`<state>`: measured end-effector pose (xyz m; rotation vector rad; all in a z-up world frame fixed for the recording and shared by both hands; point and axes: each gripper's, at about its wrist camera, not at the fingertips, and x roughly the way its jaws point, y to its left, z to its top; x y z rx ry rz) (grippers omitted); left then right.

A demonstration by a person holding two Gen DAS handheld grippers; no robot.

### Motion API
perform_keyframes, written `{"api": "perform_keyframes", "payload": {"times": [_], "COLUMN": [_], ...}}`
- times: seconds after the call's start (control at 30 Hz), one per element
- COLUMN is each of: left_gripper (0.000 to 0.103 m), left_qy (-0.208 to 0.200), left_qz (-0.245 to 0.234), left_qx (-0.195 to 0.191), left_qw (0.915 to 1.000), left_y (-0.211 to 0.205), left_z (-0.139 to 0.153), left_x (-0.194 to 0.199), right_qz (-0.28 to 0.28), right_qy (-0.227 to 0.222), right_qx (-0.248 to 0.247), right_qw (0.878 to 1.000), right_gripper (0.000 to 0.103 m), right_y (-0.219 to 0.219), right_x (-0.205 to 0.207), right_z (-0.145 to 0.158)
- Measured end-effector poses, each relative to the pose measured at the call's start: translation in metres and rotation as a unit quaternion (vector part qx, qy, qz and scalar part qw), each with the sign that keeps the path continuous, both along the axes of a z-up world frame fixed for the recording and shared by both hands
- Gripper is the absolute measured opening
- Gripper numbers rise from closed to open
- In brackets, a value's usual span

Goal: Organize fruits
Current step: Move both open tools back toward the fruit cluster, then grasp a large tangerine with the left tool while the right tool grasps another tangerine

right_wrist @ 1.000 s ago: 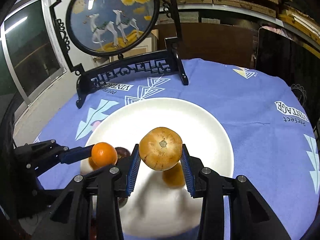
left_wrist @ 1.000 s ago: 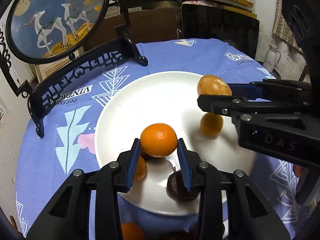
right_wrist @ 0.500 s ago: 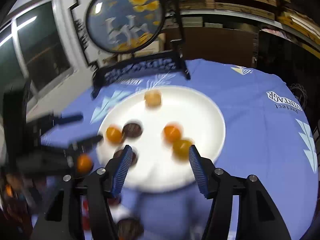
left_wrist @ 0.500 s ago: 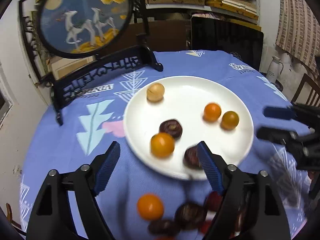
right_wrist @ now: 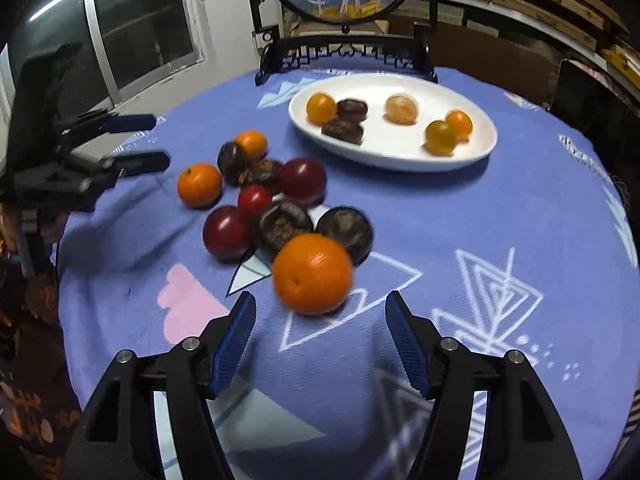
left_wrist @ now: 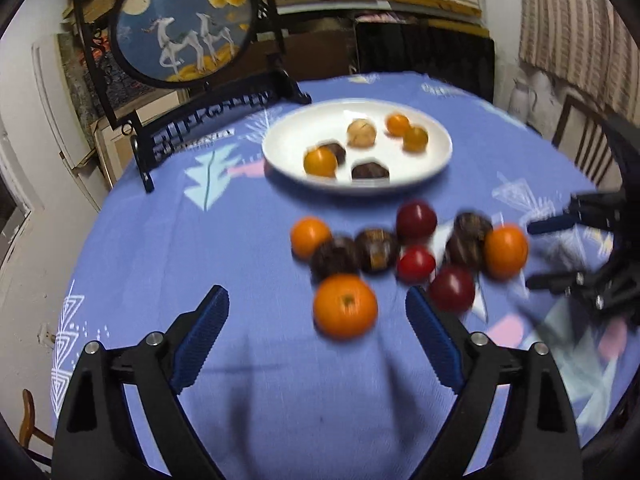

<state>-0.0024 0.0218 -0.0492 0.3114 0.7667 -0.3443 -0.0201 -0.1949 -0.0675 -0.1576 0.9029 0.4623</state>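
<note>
1. The left gripper [left_wrist: 316,332] has its blue-padded fingers [left_wrist: 202,334] spread wide and opening further, with nothing gripped. A large orange [left_wrist: 345,306] lies on the cloth just ahead of the gap, likely the next pick.
2. The right gripper [right_wrist: 320,336] has fingers [right_wrist: 234,338] moderately apart, also opening and empty. Another orange [right_wrist: 313,274] sits just beyond its tips, lined up with the gap.
3. Both oranges belong to a loose cluster [left_wrist: 412,244] of fruit near the middle of the tabletop [left_wrist: 180,248]: more oranges, red plum-like fruit and dark brown round fruit, several touching one another. These seem to be waiting for sorting.
4. Beyond the cluster, toward the far edge, a white plate [left_wrist: 438,160] holds six small fruits, spaced apart. It appears to be the collecting place.
5. Behind the plate stands a round painted screen [left_wrist: 184,24] in a black frame, a decoration outside the task.
</note>
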Motion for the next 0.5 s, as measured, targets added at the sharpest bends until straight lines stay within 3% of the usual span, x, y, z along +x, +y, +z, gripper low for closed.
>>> {"api": "perform_keyframes", "payload": {"times": [0.2,0.27,0.33,0.37,0.47,0.5], "left_gripper": [0.088,0.087,0.08,0.075,0.044,0.044], "left_qy": [0.015,0.019,0.029,0.035,0.061,0.063], "left_qz": [-0.005,-0.001,-0.002,-0.002,-0.012,-0.007], "left_qx": [0.025,0.027,0.025,0.023,0.011,0.005], "left_qw": [0.9995,0.9995,0.9993,0.9991,0.998,0.998], "left_y": [-0.009,-0.011,-0.014,-0.015,-0.019,-0.018], "left_z": [-0.026,-0.031,-0.034,-0.036,-0.041,-0.041], "left_x": [0.008,0.016,0.024,0.028,0.037,0.038], "right_qz": [-0.009,-0.007,-0.005,-0.007,-0.01,-0.011], "right_qy": [0.019,0.015,0.013,0.012,0.013,0.013], "right_qx": [-0.004,-0.012,-0.016,-0.019,-0.017,-0.016], "right_qw": [1.0,1.0,1.0,1.0,1.0,1.0], "right_gripper": [0.067,0.061,0.049,0.047,0.045,0.045], "right_y": [0.013,0.016,0.019,0.019,0.017,0.017], "right_x": [0.011,0.011,0.012,0.012,0.014,0.014], "right_z": [-0.011,-0.013,-0.015,-0.015,-0.015,-0.015]}}
